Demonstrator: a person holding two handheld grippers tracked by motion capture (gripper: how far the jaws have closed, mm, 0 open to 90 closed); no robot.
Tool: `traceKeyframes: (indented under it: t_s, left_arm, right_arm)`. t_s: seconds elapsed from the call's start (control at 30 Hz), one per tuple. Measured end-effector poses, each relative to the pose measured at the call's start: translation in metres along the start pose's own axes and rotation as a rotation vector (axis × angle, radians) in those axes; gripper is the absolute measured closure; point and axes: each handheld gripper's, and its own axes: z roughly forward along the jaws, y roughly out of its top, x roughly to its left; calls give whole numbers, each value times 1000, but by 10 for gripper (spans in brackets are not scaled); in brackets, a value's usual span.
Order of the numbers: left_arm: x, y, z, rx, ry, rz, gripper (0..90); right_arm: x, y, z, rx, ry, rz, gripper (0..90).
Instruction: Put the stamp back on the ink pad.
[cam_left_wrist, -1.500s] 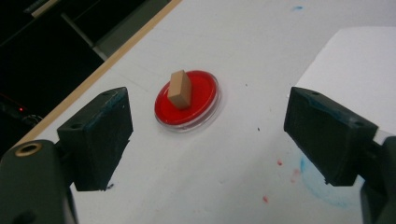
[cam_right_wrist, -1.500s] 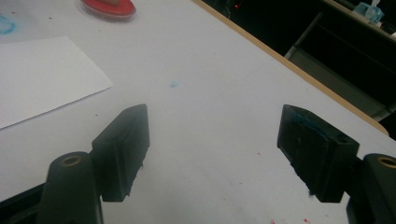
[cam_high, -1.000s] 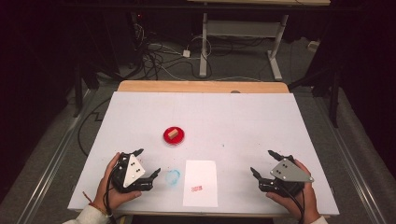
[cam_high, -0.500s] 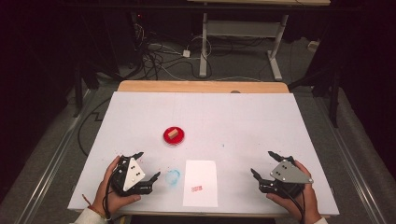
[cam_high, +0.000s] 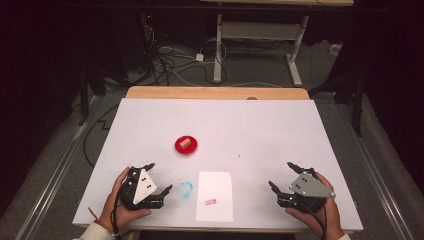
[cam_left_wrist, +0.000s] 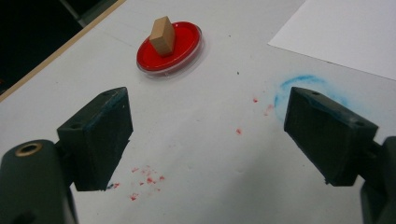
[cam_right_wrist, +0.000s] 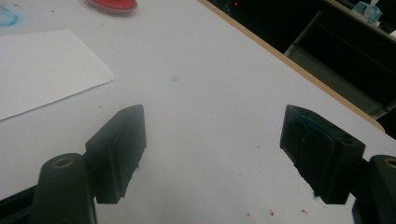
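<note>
A: What lies between the two claws?
B: A white sheet of paper (cam_high: 215, 195) with a small red stamp mark near its lower edge, flat on the worktop (cam_high: 260, 130). Just left of it is a smudged blue ring (cam_high: 185, 189).

A: And the claws themselves?
B: The left claw (cam_high: 156, 180) sits at the near left edge, jaws spread wide, holding nothing. The right claw (cam_high: 285, 176) sits at the near right, also spread wide and empty. Both rest low over the worktop, well apart from each other.

A: Where is the wooden block?
B: The block (cam_left_wrist: 162, 35) stands on a round red pad (cam_left_wrist: 187, 44), beyond the left claw and toward the middle of the worktop. Nothing stands between that claw and the pad.

A: The surface?
B: White, speckled with red flecks (cam_left_wrist: 145, 176) near both claws, with a wooden strip (cam_high: 216, 93) along the far edge.

A: The room?
B: Dark. Cables (cam_high: 175, 57) trail on the floor, beside a white metal frame (cam_high: 260, 37).
</note>
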Motion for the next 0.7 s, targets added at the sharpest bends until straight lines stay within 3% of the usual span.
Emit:
traceKeyframes:
  t_s: [0.7]
  left_arm:
    - [-1, 2, 1, 9, 6, 6, 149]
  right_arm:
    - [1, 1, 0, -4, 3, -4, 233]
